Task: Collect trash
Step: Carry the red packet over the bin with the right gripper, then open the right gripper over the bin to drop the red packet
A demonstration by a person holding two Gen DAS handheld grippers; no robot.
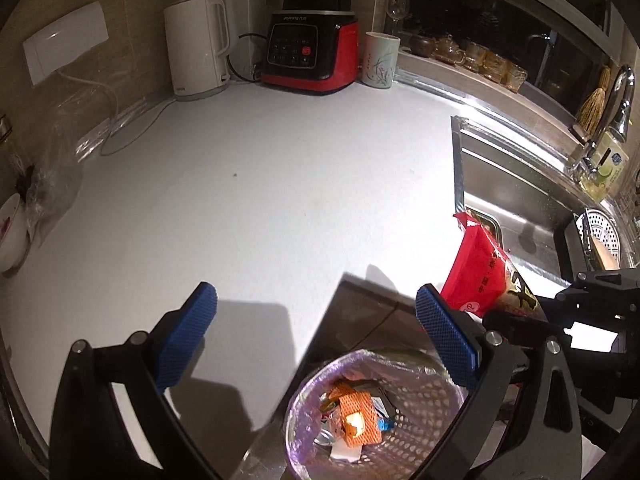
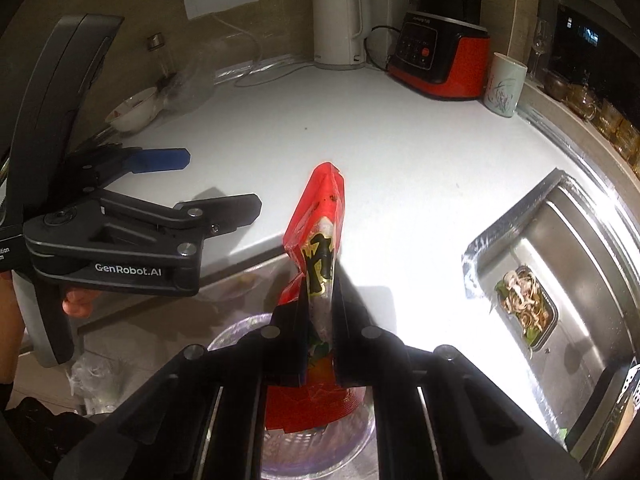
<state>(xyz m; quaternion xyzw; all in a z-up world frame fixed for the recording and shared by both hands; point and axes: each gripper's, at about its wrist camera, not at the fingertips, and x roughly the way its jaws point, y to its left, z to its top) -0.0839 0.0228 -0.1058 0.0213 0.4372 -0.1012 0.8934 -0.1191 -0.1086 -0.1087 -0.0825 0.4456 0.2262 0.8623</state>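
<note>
Far left, on the white counter [image 1: 248, 184]: a bowl [image 1: 12, 236] and crumpled clear plastic [image 1: 52, 168], well apart from the action and no hazard for now.

Next, the left gripper [image 1: 316, 332]: blue pads spread wide, nothing between them, hanging over the counter's edge. Seen from the right wrist as a black frame marked with a logo, just beside the packet. Risk here: a sideways drift could knock the packet or clip the bin's rim, tipping the light basket.

Below the counter's edge, the trash bin [image 1: 420, 396]: a perforated basket lined with a thin purple bag, already holding an orange foam net [image 1: 356, 416] and scraps. Liner loose at the rim; a packet corner could snag it and drag the bag inward.

Centre, the red snack packet [image 2: 322, 232]: clenched edge-on between the right gripper's [image 2: 320, 320] closed jaws, upper end standing tall above the fingers, lower end spreading beneath them over the bin's mouth. Main worry: letting go with the packet not fully over the opening, so that it catches the rim or counter lip and falls to the floor. Crumbs possibly left inside, though hard to tell from this angle; if so, a tilted release could spill them.

Right, the steel sink [image 2: 560, 240] with a tray of food scraps [image 2: 524, 304]: near, but clear of the drop path.
</note>
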